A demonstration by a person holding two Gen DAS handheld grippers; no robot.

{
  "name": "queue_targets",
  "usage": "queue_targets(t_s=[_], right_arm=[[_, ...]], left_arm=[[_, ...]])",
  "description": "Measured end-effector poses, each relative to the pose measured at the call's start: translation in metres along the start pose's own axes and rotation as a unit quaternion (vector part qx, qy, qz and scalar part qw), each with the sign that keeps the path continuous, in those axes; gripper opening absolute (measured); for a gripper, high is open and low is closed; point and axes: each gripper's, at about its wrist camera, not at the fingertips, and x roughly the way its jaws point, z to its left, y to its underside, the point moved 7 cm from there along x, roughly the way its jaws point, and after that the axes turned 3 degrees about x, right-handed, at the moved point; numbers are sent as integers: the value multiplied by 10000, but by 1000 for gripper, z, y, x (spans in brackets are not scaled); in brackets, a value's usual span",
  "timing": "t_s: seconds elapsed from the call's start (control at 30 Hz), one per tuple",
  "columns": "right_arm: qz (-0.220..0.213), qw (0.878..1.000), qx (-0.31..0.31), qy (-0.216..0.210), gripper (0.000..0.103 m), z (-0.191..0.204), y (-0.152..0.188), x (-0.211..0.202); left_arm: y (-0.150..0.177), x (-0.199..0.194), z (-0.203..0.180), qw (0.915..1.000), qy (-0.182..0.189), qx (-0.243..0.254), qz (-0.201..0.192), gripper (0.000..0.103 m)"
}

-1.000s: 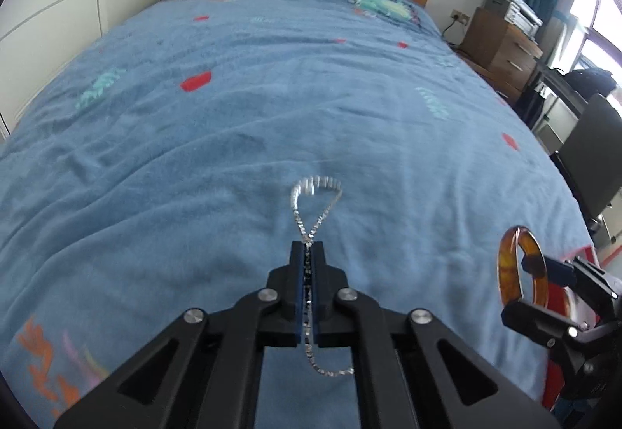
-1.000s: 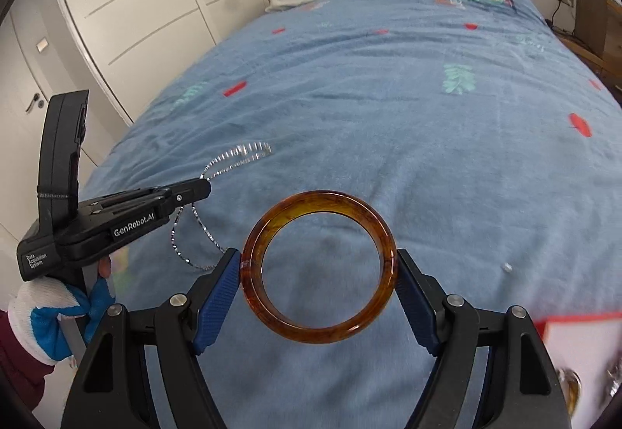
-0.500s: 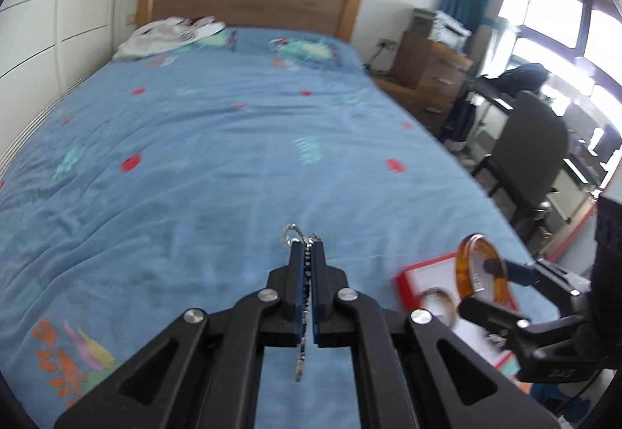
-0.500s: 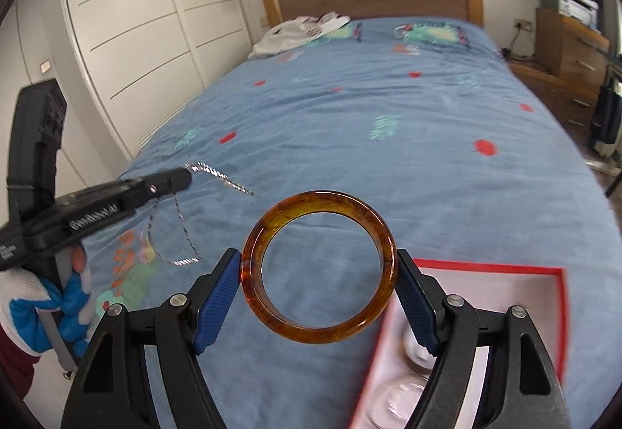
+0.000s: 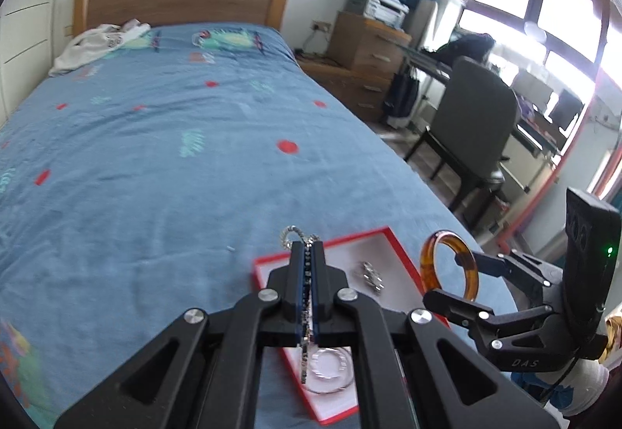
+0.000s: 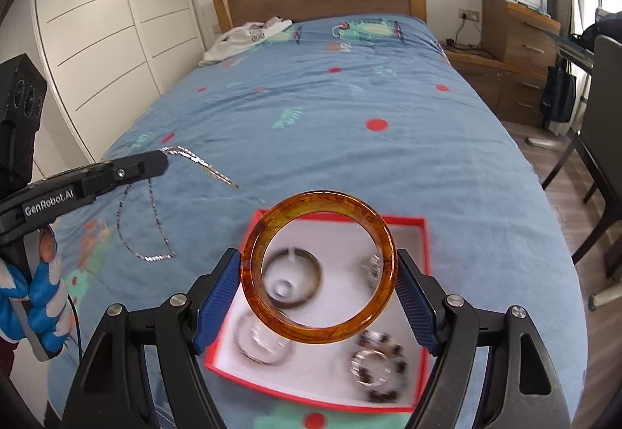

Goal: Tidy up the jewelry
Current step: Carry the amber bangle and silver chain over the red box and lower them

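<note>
While left tool (image 5: pixel 307 269) pinches chain (image 6: pixel 145 223), right tool (image 6: pixel 318 291) clamps bangle (image 6: pixel 318 269), beaded bracelet (image 6: pixel 379 367) only in right view.

light: bright daylight from window (image 5: pixel 544 21), blown out | blur: slight motion smear | edges: fisheye bending, dark corners

From my right wrist camera, I read white lettering "GenRobot.AI" printed along the black side of the left gripper (image 6: pixel 163 161). From my left wrist camera, I read the pale letters "DAS" on the black body of the right gripper (image 5: pixel 453 275), low near its base. I cannot read the print on the white garment (image 6: pixel 248 36) near the headboard.
</note>
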Motion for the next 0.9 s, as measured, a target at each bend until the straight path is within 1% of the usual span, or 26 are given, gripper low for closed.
queue_targets(t_s=[0.17,0.3,0.43,0.6,0.77,0.9], right_arm=[[328,9994,1,-140,77,-23,23,19],[648,9974,-79,-293,77,-35,46,38],[898,9950,-133,-415,77,-40,64,59],[1068,9930,-140,-487,77,-44,76,76],[1095,9920,-378,-503,77,-43,74,84],[1289,9871,-796,-516,77,-34,79,91]], left_arm=[[30,46,-23,9988,8,31,487,2],[52,78,-28,9965,-84,47,836,2],[63,97,-23,9946,-184,5,1017,2],[68,119,-17,9927,-221,3,1184,2],[78,137,-12,9906,-262,-23,1346,3],[86,141,-3,9895,-297,-144,1405,3]])
